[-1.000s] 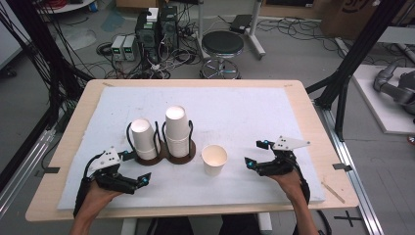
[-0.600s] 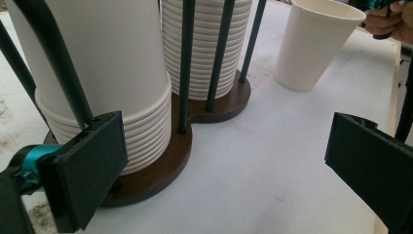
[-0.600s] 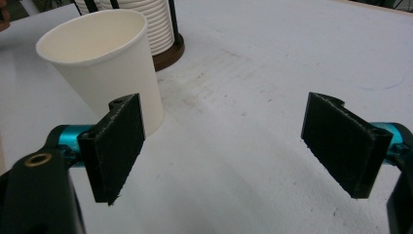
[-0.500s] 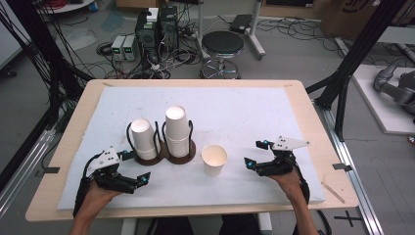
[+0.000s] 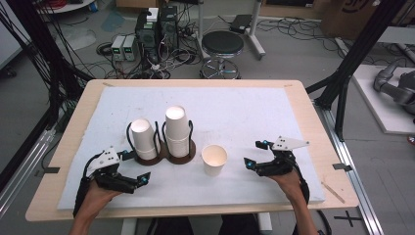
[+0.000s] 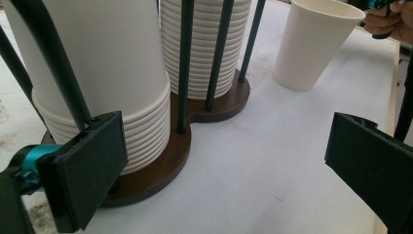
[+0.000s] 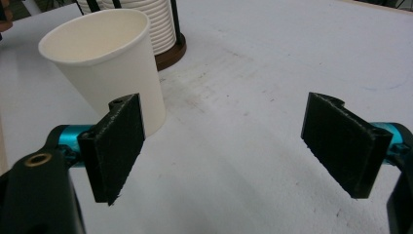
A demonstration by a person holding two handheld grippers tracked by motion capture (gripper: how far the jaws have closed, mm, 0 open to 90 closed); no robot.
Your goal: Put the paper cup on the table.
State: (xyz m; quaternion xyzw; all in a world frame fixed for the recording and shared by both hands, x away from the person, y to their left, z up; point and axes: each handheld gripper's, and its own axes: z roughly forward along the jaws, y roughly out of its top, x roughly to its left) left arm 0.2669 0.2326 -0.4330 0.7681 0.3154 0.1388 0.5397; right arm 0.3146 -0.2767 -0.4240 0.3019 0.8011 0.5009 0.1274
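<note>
High view: a single paper cup (image 5: 214, 159) stands upright, mouth up, on the white mat (image 5: 254, 117) that covers the table (image 5: 313, 122), just right of a dark wooden cup holder (image 5: 169, 152). The holder carries two stacks of inverted cups, a shorter left stack (image 5: 143, 138) and a taller right stack (image 5: 176, 130), each caged by black rods. The left gripper (image 5: 139, 180) rests on the mat near the front of the holder; the right gripper (image 5: 252, 156) rests to the right of the single cup, apart from it. Left gripper view: jaws spread wide, nothing between them, the holder's base just ahead. Right gripper view: jaws likewise released and empty, the cup (image 7: 104, 63) standing beyond the left jaw.
</note>
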